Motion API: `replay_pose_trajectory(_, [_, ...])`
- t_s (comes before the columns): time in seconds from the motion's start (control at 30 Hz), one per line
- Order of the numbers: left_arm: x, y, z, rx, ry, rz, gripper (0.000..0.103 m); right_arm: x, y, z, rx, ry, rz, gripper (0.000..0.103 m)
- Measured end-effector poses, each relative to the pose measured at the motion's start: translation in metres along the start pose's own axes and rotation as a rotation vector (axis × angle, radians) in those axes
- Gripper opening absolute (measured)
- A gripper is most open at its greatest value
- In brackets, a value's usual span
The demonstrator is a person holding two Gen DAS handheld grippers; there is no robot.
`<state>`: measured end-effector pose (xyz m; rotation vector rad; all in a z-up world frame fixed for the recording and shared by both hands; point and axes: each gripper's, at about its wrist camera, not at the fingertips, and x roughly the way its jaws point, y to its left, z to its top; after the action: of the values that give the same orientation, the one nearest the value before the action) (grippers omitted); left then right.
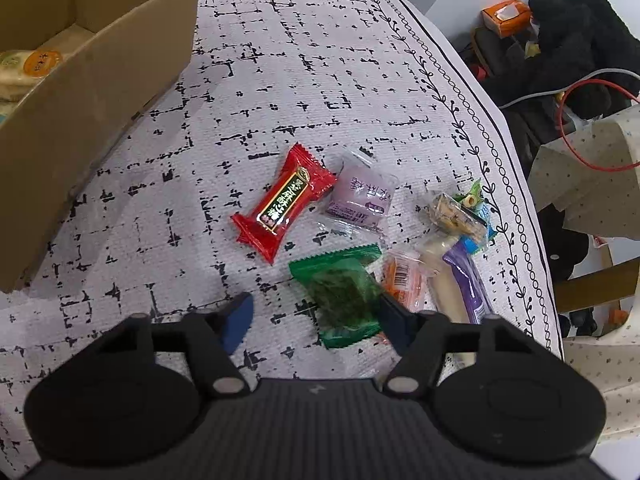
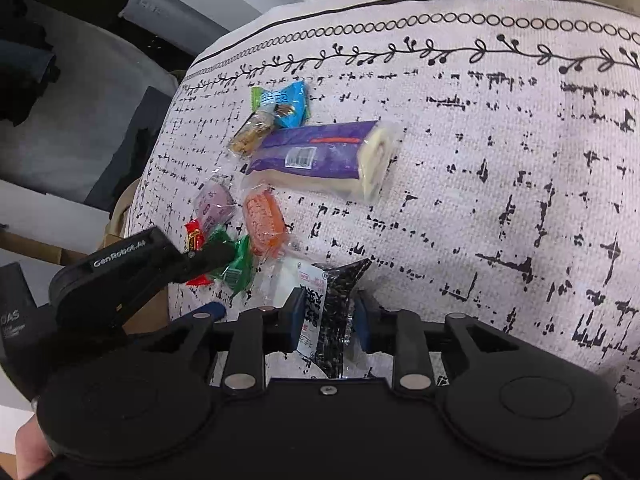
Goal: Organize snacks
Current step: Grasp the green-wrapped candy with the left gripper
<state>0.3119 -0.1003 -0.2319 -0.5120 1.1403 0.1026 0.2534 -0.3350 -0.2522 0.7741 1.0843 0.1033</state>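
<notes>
Right tongs: pinching the black-seed packet low over the table; a thin-edge grip could slip.
Left tongs: spread around the green packet; closing might snag the orange packet touching it.
Box: well apart, a long carry.

- A white tablecloth with black broken-grid print and a vine border covers the table.
- At three o'clock in the left wrist view, a wooden chair draped in dotted fabric.
- At one o'clock, dark clothing piled (a red cable loops beside it).
- Even, soft light.
</notes>
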Motion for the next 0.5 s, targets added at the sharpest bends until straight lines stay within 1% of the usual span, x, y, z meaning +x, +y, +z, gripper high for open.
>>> replay_pose_trajectory(0.03, [0.0, 0.001, 0.0, -0.005, 0.002, -0.011, 0.052, 0.001, 0.0, 0.0, -0.003, 0.0, -0.001, 0.03])
replay_pose_trajectory(0.07, [0.0, 0.001, 0.0, -0.009, 0.004, -0.024, 0.048, 0.001, 0.001, 0.0, -0.006, 0.001, 0.0, 0.032])
replay_pose_trajectory(0.1, [0.0, 0.001, 0.0, -0.012, 0.007, -0.03, 0.037, 0.002, 0.001, 0.0, -0.008, 0.003, 0.003, 0.035])
replay_pose_trajectory(0.13, [0.0, 0.0, 0.0, -0.009, 0.015, -0.019, 0.028, 0.002, 0.001, 0.0, -0.012, 0.004, 0.005, 0.036])
replay_pose_trajectory(0.17, [0.001, 0.001, 0.0, -0.007, 0.017, -0.008, 0.028, 0.004, 0.002, 0.0, -0.015, 0.005, 0.005, 0.039])
replay_pose_trajectory(0.23, [0.001, 0.004, -0.001, -0.015, 0.018, -0.014, 0.027, 0.006, 0.004, 0.0, -0.018, 0.008, 0.005, 0.042])
replay_pose_trajectory(0.3, [-0.001, 0.006, -0.001, -0.016, 0.024, -0.017, 0.026, 0.009, 0.006, 0.0, -0.027, 0.012, 0.012, 0.051])
replay_pose_trajectory(0.37, [-0.004, 0.008, -0.002, -0.014, 0.03, -0.02, 0.026, 0.011, 0.009, 0.0, -0.038, 0.012, 0.014, 0.054])
replay_pose_trajectory(0.47, [-0.008, 0.012, -0.005, -0.014, 0.04, -0.029, 0.026, 0.014, 0.012, 0.0, -0.057, 0.007, 0.004, 0.053])
replay_pose_trajectory(0.5, [-0.009, 0.013, -0.006, -0.013, 0.04, -0.031, 0.026, 0.014, 0.013, 0.0, -0.065, 0.002, -0.007, 0.045])
